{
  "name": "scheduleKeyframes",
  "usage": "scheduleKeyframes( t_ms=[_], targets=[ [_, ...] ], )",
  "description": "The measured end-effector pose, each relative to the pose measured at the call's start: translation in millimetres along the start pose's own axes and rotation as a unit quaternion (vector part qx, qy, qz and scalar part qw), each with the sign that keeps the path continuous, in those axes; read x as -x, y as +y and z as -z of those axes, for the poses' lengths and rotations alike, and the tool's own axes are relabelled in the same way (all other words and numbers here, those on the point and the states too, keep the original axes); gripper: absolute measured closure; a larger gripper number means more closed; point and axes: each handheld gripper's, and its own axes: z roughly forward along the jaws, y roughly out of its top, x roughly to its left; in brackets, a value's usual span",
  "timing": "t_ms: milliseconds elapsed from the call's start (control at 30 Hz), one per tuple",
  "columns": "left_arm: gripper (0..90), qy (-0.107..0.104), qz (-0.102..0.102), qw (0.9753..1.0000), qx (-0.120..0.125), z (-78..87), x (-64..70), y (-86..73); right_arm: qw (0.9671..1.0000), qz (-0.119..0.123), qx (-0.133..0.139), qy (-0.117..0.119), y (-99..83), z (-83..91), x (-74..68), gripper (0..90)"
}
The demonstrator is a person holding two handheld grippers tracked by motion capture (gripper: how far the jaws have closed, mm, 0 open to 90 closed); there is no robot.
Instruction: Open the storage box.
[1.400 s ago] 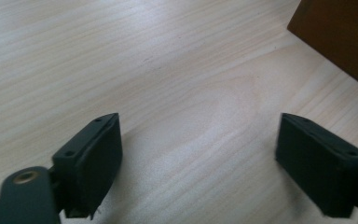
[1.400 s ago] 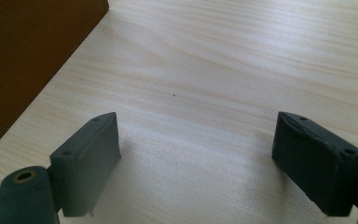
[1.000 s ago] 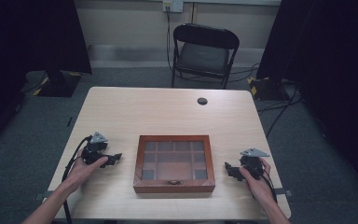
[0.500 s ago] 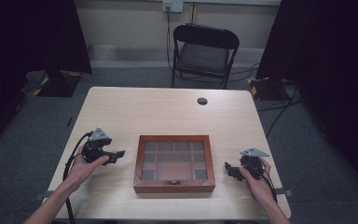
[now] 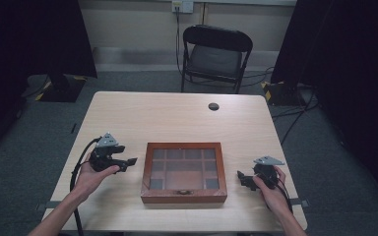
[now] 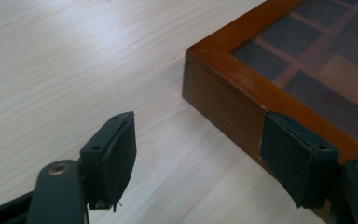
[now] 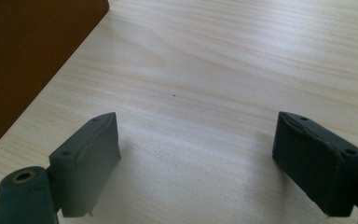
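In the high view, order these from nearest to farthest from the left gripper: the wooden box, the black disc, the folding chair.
From the left gripper:
1. Wooden box, just beside it at table centre.
2. Black disc, near the table's far edge.
3. Folding chair, on the floor beyond the table.

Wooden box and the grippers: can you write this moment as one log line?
wooden box: lid closed | left hand-held gripper: open, beside box | right hand-held gripper: open, beside box

Left gripper nearer wooden box
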Motion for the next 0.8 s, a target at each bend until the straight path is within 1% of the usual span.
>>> scheduleKeyframes(
  t_ms=[67,133,167,200,233,300,333,400,467,500,533,600,633,667,733,800],
  targets=[
    [30.2,-0.013,0.005,0.9999,0.008,1.2,3.7,1.9,1.0,0.0,0.0,0.0,0.0,0.0,0.0,13.7],
    [30.8,-0.018,-0.006,0.9998,0.006,1.5,7.2,4.0,1.0,0.0,0.0,0.0,0.0,0.0,0.0,13.8],
    [30.9,-0.021,-0.006,0.9997,0.006,0.9,9.9,4.6,1.0,0.0,0.0,0.0,0.0,0.0,0.0,13.7],
    [31.2,-0.024,-0.013,0.9996,0.002,0.4,11.1,5.5,1.0,0.0,0.0,0.0,0.1,0.0,0.0,13.6],
    [31.2,-0.022,-0.017,0.9996,0.001,0.1,12.5,6.1,1.0,0.001,0.0,0.001,0.2,-0.2,0.2,13.5],
    [31.8,-0.028,-0.021,0.9994,0.002,-0.4,15.9,8.0,1.0,0.002,-0.001,0.001,0.3,-0.3,0.4,13.3],
    [31.0,-0.029,-0.017,0.9994,0.006,-0.2,17.7,9.0,1.0,0.002,-0.001,0.001,0.3,-0.3,0.4,13.3],
    [30.9,-0.038,-0.015,0.9991,0.009,-0.9,21.6,11.3,1.0,0.002,-0.001,0.001,0.3,-0.3,0.4,13.3],
    [31.5,-0.044,-0.023,0.9988,0.006,-2.4,25.9,13.0,1.0,0.001,-0.001,0.001,0.3,-0.3,0.4,13.3],
    [31.5,-0.046,-0.023,0.9987,0.004,-3.0,28.0,13.4,1.0,0.001,-0.001,0.001,0.3,-0.3,0.4,13.3],
    [31.5,-0.054,-0.027,0.9982,0.005,-4.0,30.3,14.3,1.0,0.002,-0.001,0.001,0.3,-0.3,0.4,13.3],
    [31.9,-0.061,-0.027,0.9978,0.006,-4.1,34.7,15.5,1.0,0.002,-0.001,0.001,0.3,-0.3,0.4,13.3],
    [32.6,-0.076,-0.016,0.997,0.009,-4.5,37.9,16.1,1.0,0.001,-0.001,0.001,0.3,-0.3,0.3,13.3],
    [34.3,-0.079,-0.017,0.9967,0.01,-4.7,40.1,16.8,1.0,0.001,-0.001,0.001,0.3,-0.3,0.3,13.3],
    [34.7,-0.085,-0.013,0.9962,0.015,-5.3,44.7,18.6,1.0,0.001,-0.001,0.001,0.3,-0.3,0.4,13.3],
    [35.2,-0.087,-0.015,0.9959,0.02,-4.9,48.1,20.5,1.0,0.001,-0.001,0.001,0.3,-0.3,0.4,13.3]
  ],
)
